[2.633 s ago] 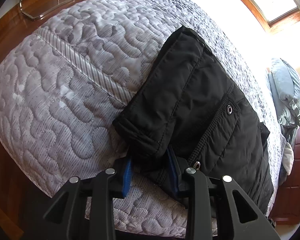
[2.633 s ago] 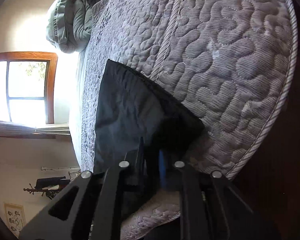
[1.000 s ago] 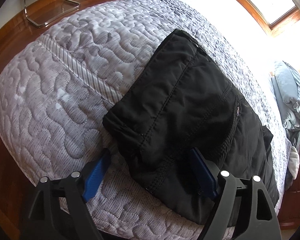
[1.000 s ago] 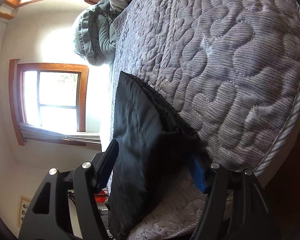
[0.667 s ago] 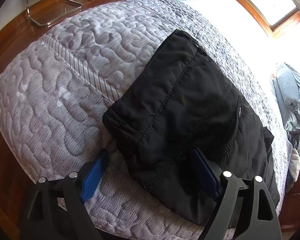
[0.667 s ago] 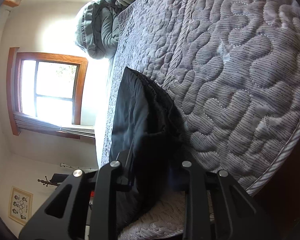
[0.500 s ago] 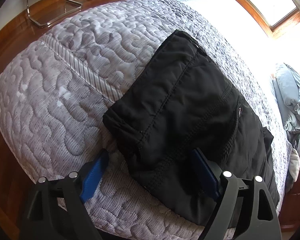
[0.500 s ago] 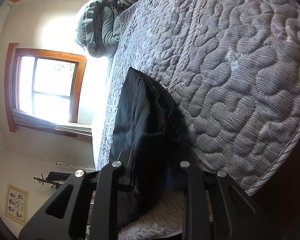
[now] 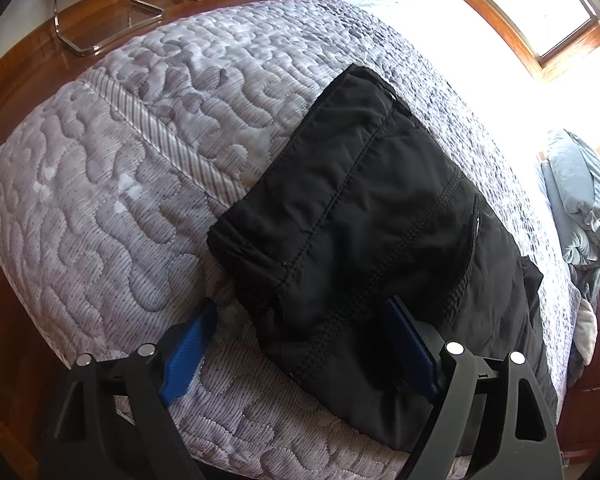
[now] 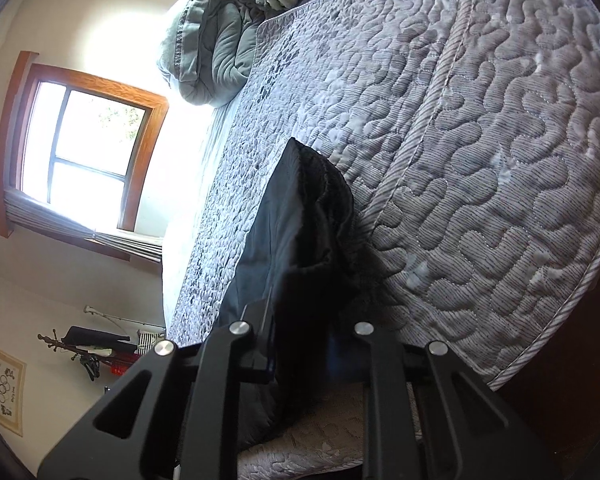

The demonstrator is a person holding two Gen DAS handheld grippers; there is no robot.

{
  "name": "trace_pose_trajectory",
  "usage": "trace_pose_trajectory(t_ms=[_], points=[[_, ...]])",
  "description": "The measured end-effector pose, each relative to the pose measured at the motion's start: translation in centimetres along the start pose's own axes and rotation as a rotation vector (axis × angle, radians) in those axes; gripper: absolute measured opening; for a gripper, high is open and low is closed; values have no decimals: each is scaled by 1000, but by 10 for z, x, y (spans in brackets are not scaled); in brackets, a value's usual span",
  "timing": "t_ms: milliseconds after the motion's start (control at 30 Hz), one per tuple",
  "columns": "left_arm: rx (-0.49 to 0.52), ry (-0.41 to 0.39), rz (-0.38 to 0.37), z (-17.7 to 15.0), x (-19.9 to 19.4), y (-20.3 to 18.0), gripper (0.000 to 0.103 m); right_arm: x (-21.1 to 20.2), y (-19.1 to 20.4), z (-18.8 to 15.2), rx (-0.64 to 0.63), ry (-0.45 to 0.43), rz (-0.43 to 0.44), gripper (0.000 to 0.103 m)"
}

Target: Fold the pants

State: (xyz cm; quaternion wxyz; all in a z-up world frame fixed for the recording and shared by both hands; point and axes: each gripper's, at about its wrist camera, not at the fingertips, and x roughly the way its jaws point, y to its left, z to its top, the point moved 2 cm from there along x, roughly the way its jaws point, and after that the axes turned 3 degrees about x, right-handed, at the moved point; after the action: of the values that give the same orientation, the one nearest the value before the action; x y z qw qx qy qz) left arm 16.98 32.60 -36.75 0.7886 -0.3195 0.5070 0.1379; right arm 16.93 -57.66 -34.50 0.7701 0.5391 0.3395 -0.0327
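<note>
Left gripper [image 9: 300, 340] jaws spread wide, blue pads either side of the near edge of the black pants [image 9: 364, 216], not pinching. Right gripper [image 10: 300, 344] clamped on a bunched pants [image 10: 300, 240] edge. Pants folded into a thick stack, seams and pocket zipper showing, lying on grey quilted bed [image 9: 120, 184] near its corner. Grey comforter [image 10: 212, 44] bunched at far end; window [image 10: 80, 152] and chair [image 9: 100, 8] beyond.

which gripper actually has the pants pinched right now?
The right gripper: its jaws are shut on an edge of the folded black pants. The left gripper stands wide open, blue pads either side of the pants' near end, gripping nothing.
</note>
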Motion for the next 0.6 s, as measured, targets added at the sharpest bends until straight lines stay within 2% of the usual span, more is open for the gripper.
trace_pose_trajectory(t_ms=[367,600], points=[[-10,-45,-4,-12,-5,0,86,-6,62,1,-129,-19,-53,16],[-85,-154,1,-27,-11,2,86,-14,101,-9,-225,-36,-76,16]])
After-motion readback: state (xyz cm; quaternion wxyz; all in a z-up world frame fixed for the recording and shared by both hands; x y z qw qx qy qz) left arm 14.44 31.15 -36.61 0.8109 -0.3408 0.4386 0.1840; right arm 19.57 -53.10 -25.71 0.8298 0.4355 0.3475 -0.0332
